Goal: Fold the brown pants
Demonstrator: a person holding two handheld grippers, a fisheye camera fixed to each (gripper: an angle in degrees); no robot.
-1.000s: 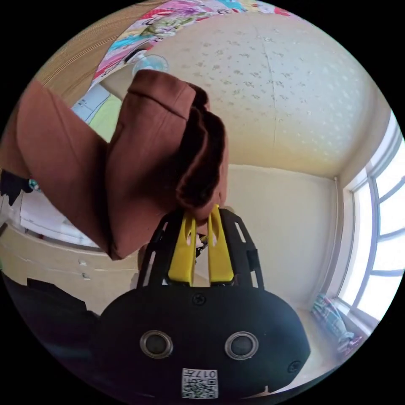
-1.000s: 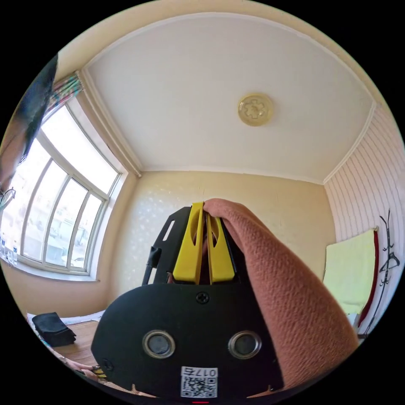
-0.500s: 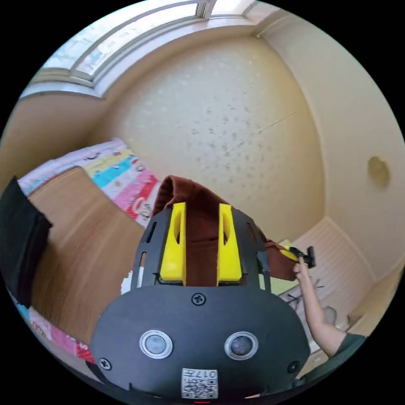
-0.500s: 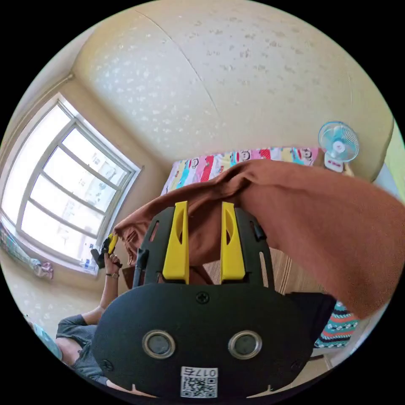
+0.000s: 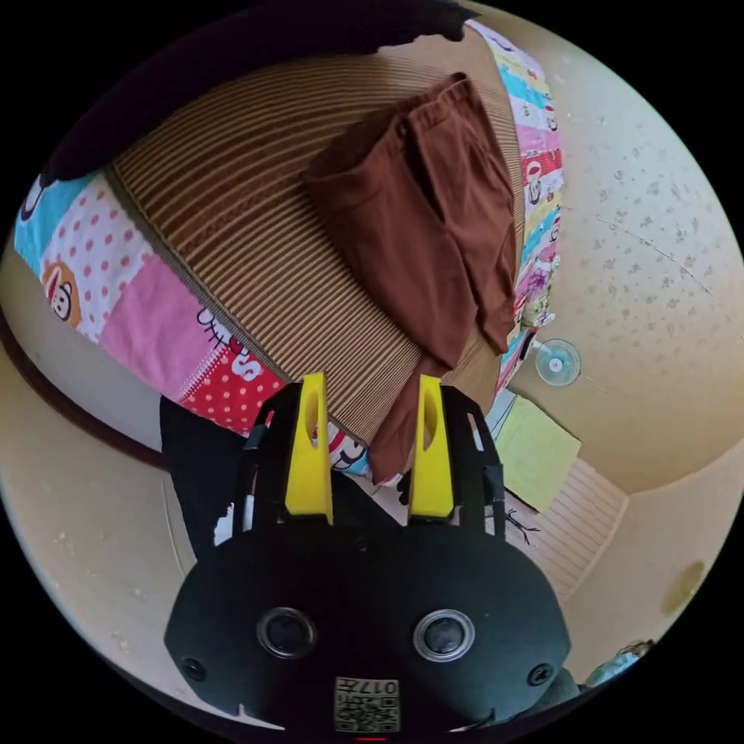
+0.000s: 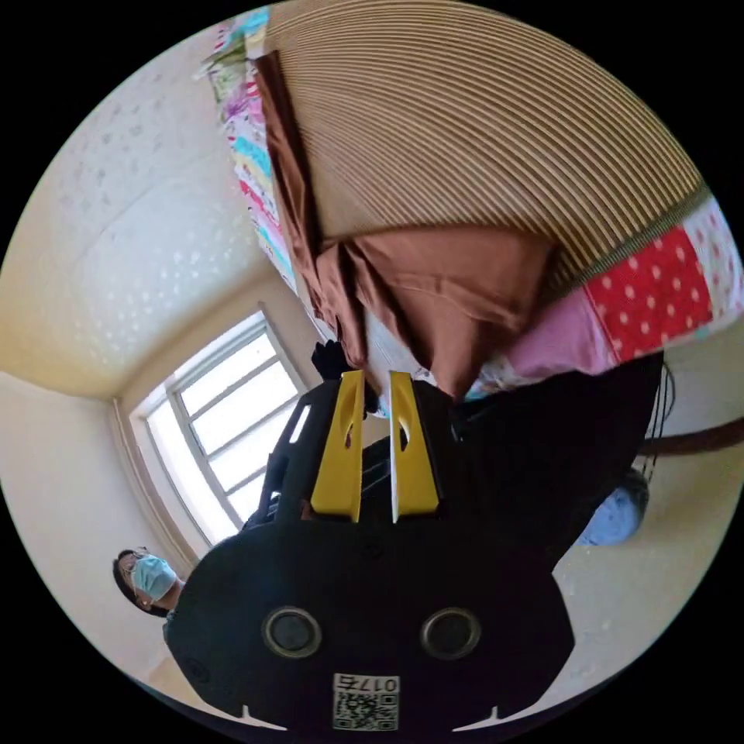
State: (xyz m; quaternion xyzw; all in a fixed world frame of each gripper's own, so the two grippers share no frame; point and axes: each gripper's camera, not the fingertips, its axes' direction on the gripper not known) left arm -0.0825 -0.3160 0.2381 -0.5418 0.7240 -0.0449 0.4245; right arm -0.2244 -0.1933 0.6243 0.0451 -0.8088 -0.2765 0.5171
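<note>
Released moments ago: pants (image 5: 422,232) now spread on the bed's striped mat (image 5: 256,240), one leg end trailing over the edge. Left gripper (image 5: 370,434) wide and empty; right gripper (image 6: 376,434) narrowly parted, empty. Laid out, ready for first fold.

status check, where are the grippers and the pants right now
Left gripper open, nothing between the jaws. Right gripper jaws close together, grip unclear. Brown pants spread on the striped mat, one end hanging over the edge. Nothing in the way.
</note>
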